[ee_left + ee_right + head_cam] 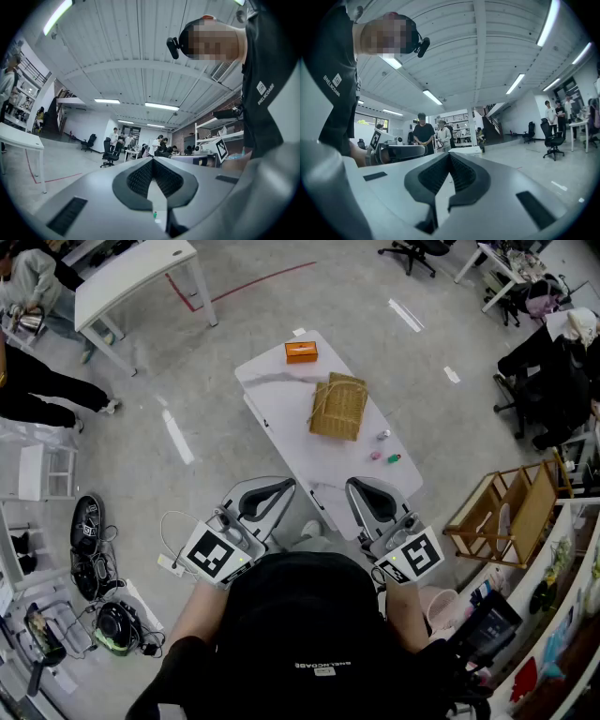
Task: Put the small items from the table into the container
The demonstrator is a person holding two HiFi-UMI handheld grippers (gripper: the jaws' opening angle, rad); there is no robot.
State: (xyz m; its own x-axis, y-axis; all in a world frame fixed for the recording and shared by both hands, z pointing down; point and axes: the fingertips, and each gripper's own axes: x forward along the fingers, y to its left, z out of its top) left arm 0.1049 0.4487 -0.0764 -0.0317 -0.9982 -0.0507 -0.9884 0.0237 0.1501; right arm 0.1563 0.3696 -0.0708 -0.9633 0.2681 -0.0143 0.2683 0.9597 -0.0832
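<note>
A woven straw basket [338, 407] lies on the white table [277, 390] in the head view. Just right of it sit three small items: a pale one [383, 435], a pink one [375, 456] and a green one [394, 458]. An orange box [301, 352] rests at the table's far end. My left gripper [281, 487] [151, 161] and right gripper [356, 487] [449, 157] are held level side by side at the table's near end, well short of the items. Both are shut with nothing between the pads.
A wooden frame stand [506, 512] is to the right of the table. Shoes [86, 526] and a helmet [117, 626] lie on the floor at left. A second white table [131, 277] stands at far left, office chairs [417, 249] at the back, and people stand about.
</note>
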